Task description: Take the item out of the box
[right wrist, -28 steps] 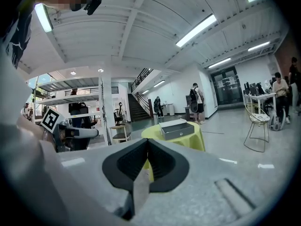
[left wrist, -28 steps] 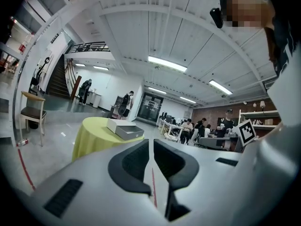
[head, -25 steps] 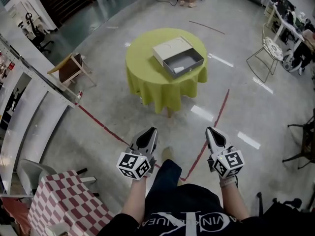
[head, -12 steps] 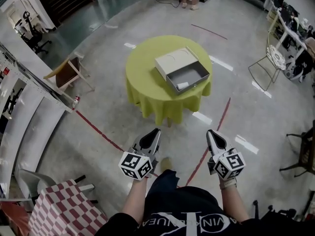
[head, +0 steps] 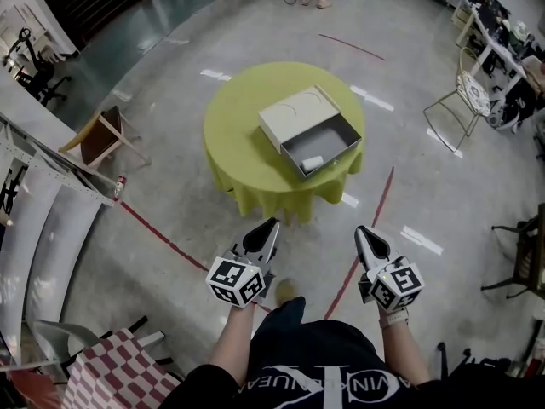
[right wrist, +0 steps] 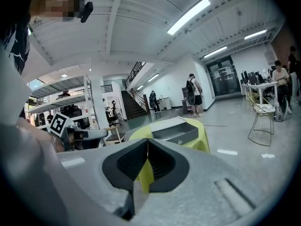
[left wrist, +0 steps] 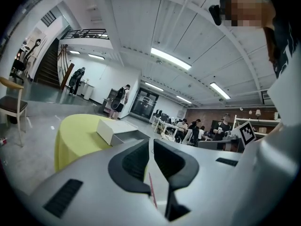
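1. The step in hand looked to be the approach. Both grippers hung over the floor, well short of the round table (head: pixel 238 143), with nothing within reach yet.
2. The left gripper (head: pixel 271 223) had its jaws a narrow slit apart and empty. The right gripper (head: pixel 361 231) was clenched tight on nothing. Whichever went in would need spreading before it reached the table.
3. The drawer-style box (head: pixel 298 116) lay on the table's right half, its grey tray (head: pixel 336 139) slid out toward the table's near edge. The small white item (head: pixel 312 162) lay in the tray's near corner.
4. The right gripper stood more in line with the tray, so it seemed the better one to pick. The left could steady the box on the table.
5. The item sat close to the tray wall. A descent from above, with one jaw kept clear of that wall, would likely serve best, and a slow close would avoid dragging the box across the table.
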